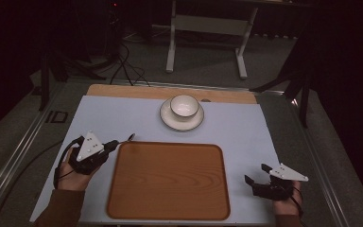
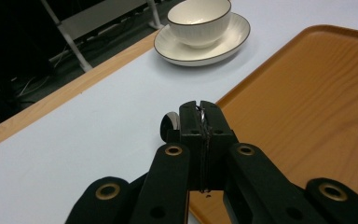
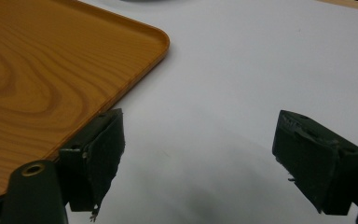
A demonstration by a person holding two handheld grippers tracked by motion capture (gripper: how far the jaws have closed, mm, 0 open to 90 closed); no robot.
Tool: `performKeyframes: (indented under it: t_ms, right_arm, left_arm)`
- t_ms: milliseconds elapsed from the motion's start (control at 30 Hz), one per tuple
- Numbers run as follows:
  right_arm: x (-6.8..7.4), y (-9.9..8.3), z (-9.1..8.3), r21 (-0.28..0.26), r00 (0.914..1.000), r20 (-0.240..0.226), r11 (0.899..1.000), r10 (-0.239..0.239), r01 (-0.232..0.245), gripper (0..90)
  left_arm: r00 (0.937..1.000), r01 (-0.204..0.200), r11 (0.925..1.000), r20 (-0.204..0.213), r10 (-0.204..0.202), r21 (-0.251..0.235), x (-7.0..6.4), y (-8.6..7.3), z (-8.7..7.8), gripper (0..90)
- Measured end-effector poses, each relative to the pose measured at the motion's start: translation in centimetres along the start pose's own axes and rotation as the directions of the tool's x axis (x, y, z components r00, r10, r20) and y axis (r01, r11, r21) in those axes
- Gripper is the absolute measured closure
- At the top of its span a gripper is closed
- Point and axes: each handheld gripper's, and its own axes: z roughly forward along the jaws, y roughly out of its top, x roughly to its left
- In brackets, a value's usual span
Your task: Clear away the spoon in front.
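Pale counter (image 1: 123, 118), dim room, white frame (image 1: 208, 23) behind. Left gripper (image 2: 200, 116) fingers clamp spoon (image 2: 171, 122); right gripper (image 3: 200, 154) fingers wide beside wooden tray (image 1: 170, 182).

Count: 1 wooden tray (image 1: 168, 182), lower centre of the high view. 1 white bowl (image 1: 185, 105), upper centre, sitting on 1 white saucer (image 1: 170, 120). 1 spoon (image 2: 171, 121), metal, mid-frame in the left gripper view. 1 pale blue mat (image 1: 246, 127) under everything. 2 grippers: left gripper (image 1: 114, 144), right gripper (image 1: 256, 173).
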Motion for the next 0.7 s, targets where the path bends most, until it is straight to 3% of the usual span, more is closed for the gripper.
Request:
performKeyframes:
  t_ms: [333, 700]
  right_arm:
    - [0.0, 0.0, 0.0, 0.001, 1.0000, 0.001, 1.000, 0.001, -0.001, 16.7]
    - [0.1, 0.0, 0.0, 0.000, 1.0000, 0.004, 1.000, 0.002, -0.002, 16.7]
  left_arm:
    - [0.9997, 0.026, 0.9996, 0.004, -0.026, 0.008, -0.6, -1.7, -1.0, 88.8]
    - [0.9996, 0.026, 0.9990, 0.003, -0.027, 0.037, -1.2, -2.9, -1.5, 85.7]
